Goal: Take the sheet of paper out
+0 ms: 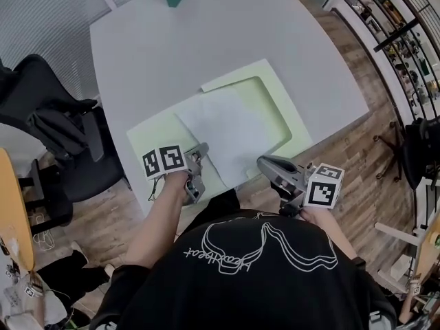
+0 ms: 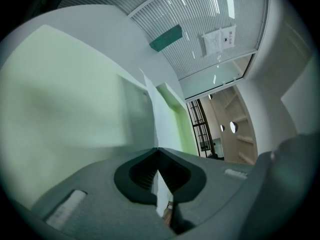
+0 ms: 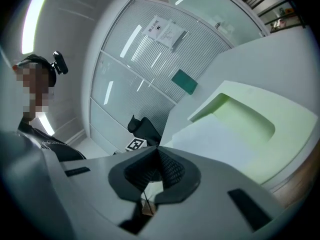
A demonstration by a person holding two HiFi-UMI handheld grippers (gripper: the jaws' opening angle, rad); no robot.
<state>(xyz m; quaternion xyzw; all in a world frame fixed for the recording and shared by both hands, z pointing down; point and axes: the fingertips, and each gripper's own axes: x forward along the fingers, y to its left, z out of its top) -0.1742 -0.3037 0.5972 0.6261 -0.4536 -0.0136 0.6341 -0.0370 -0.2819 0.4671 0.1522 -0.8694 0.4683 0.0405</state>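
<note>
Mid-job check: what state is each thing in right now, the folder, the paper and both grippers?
folder: open, lying flat on the table.
sheet of paper: lying across the open folder, near edge pinched, not yet out.
left gripper: shut on the sheet of paper.
right gripper: jaws together at the folder's near edge; whether they grip anything is unclear.

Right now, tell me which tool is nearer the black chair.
Left. In the head view the left tool is right of the black chair; the right tool farther right.
</note>
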